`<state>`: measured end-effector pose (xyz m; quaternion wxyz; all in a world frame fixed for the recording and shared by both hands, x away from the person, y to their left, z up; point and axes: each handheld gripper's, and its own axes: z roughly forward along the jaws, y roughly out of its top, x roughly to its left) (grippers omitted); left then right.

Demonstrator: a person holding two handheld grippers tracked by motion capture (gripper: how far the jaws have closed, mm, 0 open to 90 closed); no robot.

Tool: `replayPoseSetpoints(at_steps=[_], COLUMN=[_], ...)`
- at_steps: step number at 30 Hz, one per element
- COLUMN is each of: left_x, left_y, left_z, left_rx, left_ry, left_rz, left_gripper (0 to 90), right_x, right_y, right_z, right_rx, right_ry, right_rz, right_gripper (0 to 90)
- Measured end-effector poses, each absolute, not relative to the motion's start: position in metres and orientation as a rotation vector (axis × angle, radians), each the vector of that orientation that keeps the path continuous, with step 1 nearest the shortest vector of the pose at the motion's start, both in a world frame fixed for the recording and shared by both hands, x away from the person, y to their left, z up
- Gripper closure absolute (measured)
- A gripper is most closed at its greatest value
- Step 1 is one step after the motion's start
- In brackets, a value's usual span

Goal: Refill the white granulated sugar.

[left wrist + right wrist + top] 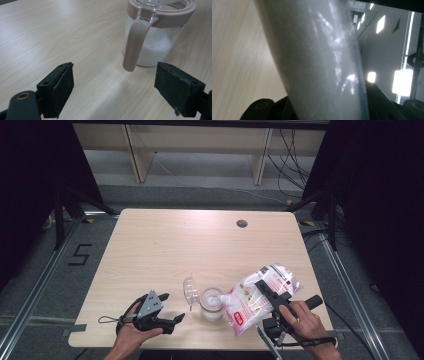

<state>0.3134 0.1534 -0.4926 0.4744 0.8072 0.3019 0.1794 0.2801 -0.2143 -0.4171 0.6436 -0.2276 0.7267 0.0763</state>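
i am seated at a pale wooden table (150,250), holding a two-jaw gripper in each hand. my right gripper (267,292) pinches a clear plastic bag (255,302) of white granules with red print. in the right gripper view the bag (319,57) runs up between my jaws, which are clamped on its sides.

the bag's long axis slants across the table's near right part, from its raised far end at upper right down to its low end at lower left. that low end points at a clear jar (211,304) and sits just beside, perhaps over, the jar's rim; i cannot tell whether they touch. the jar stands upright near the table's front edge, between my two hands, already partly full of white granules. its clear hinged lid (190,290) is flipped back to the jar's left.

my left gripper (170,312) rests low on the table to the jar's left, its jaws spread wide and gripping nothing. in the left gripper view the jar (156,37) stands just ahead of the jaws and toward the right one, with its pink rim and its pink handle (135,42) hanging down toward me.

i judge that the pour depends on keeping the bag's low end over the jar's mouth; the left gripper is the free one nearest, if the jar needs steadying.
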Motion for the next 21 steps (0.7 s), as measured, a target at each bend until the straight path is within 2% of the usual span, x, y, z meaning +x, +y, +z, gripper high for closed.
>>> replayPoseSetpoints(at_steps=[21], left_x=[0.313], left_y=[0.154], left_z=[-0.492], left_rx=[1.975], left_ry=[0.742], left_rz=[0.441], left_gripper=[15.4], right_x=[0.29], right_y=[-0.222], right_z=[-0.431], right_rx=[-0.448], right_ry=[1.735], right_rz=[0.338], right_gripper=[74.3])
